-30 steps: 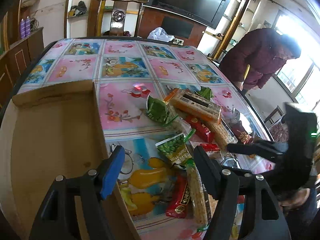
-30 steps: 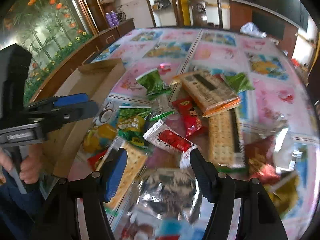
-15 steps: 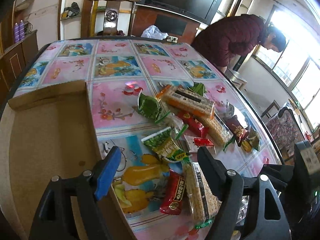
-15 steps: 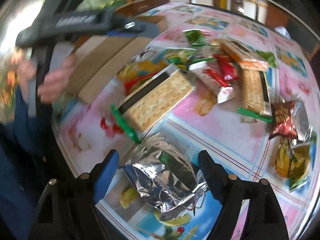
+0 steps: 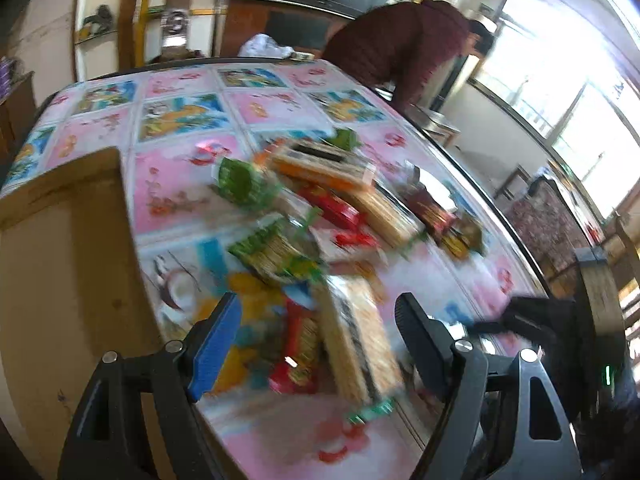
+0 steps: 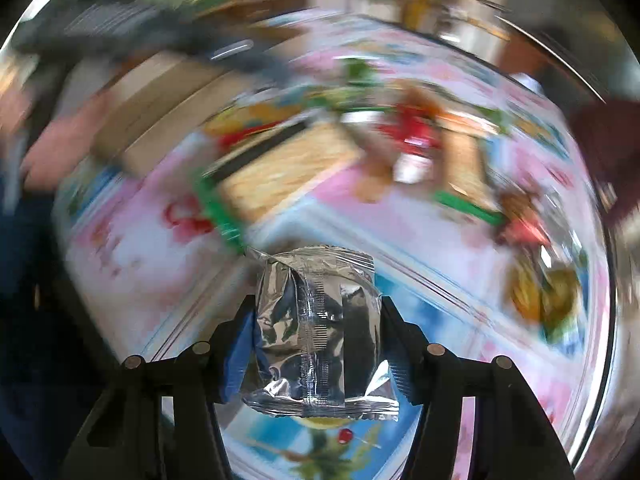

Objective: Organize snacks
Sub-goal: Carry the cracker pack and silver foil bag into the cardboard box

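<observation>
**Right claw closing on silver packet; cardboard box lies to its left**

Right claw (image 6: 316, 344): jaws closing, with the silver foil packet (image 6: 320, 332) between them. The pads press its two sides and the foil is crumpled inward, so I read this as a grip. The packet is sharp while everything behind it is smeared, which fits a packet carried along with the claw. Its long axis runs forward along the fingers, crimped end pointing away from the camera, lower seam hanging towards it.

Left claw (image 5: 316, 340): jaws apart, nothing between the pads. It hovers over the near end of the snack pile, above a long cracker pack (image 5: 360, 344) and a red wrapper (image 5: 300, 352) lying side by side on the desk (image 5: 168, 184).

Key relation: the cardboard box (image 5: 60, 264) sits at the desk's left edge. In the right wrist view it shows at upper left (image 6: 160, 120), beyond the cracker pack (image 6: 280, 168) and well apart from the held packet. Judgement: if the box is the destination, the packet must travel left and forward across the pile, and the left claw stands in that path, near the box rim.

The left claw is clearly the nearer one to the box. Other snacks remain loose on the desk, so sorting looks early. A person in a dark red coat (image 5: 392, 48) bends at the far side, well clear.
</observation>
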`<state>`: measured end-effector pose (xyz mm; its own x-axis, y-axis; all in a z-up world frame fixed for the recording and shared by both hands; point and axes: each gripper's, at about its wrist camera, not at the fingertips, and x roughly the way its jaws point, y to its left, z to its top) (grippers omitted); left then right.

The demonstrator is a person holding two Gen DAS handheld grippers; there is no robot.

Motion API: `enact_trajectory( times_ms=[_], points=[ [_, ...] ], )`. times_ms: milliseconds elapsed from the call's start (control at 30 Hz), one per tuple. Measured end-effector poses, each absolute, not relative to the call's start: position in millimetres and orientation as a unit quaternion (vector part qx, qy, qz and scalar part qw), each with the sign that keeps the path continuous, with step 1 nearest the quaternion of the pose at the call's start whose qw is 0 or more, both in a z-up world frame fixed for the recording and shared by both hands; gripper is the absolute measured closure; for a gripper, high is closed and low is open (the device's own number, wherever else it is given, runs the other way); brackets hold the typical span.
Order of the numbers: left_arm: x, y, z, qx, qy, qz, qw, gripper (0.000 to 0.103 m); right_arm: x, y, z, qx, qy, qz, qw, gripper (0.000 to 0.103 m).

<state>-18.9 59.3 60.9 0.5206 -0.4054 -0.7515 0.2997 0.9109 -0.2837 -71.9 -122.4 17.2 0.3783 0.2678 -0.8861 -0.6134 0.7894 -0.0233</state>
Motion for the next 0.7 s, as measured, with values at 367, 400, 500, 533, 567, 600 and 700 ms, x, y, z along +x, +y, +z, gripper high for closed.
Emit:
enact_trajectory(
  times_ms=[367,400,500,533,567,600,700],
  points=[
    [-44.4,-8.3,43.9,0.056,0.465,-0.168,0.867,0.024,-84.9,-172.0,44.1,-0.053,0.43,0.183,0.882,0.04],
    [-42.1,-11.5,41.6,0.063,0.467,-0.162,0.867,0.025,-86.8,-174.0,45.5,-0.049,0.428,0.18,0.885,0.04],
    [-34.1,-27.4,31.5,0.107,0.468,-0.125,0.868,0.025,-87.8,-177.8,47.6,-0.038,0.421,0.175,0.889,0.04],
    [-31.5,-32.6,27.3,0.118,0.47,-0.121,0.866,0.025,-89.1,-181.7,47.5,-0.031,0.418,0.176,0.891,0.04],
    [-28.4,-37.1,21.8,0.129,0.472,-0.108,0.865,0.026,-90.2,-184.1,47.2,-0.027,0.416,0.176,0.892,0.04],
    [-27.2,-40.3,19.1,0.142,0.466,-0.095,0.868,0.028,-91.5,-186.1,47.5,-0.023,0.415,0.178,0.892,0.04],
    [-27.9,-44.9,16.1,0.155,0.451,-0.083,0.875,0.053,-97.5,-191.5,48.3,-0.014,0.408,0.18,0.895,0.04]
  ],
)
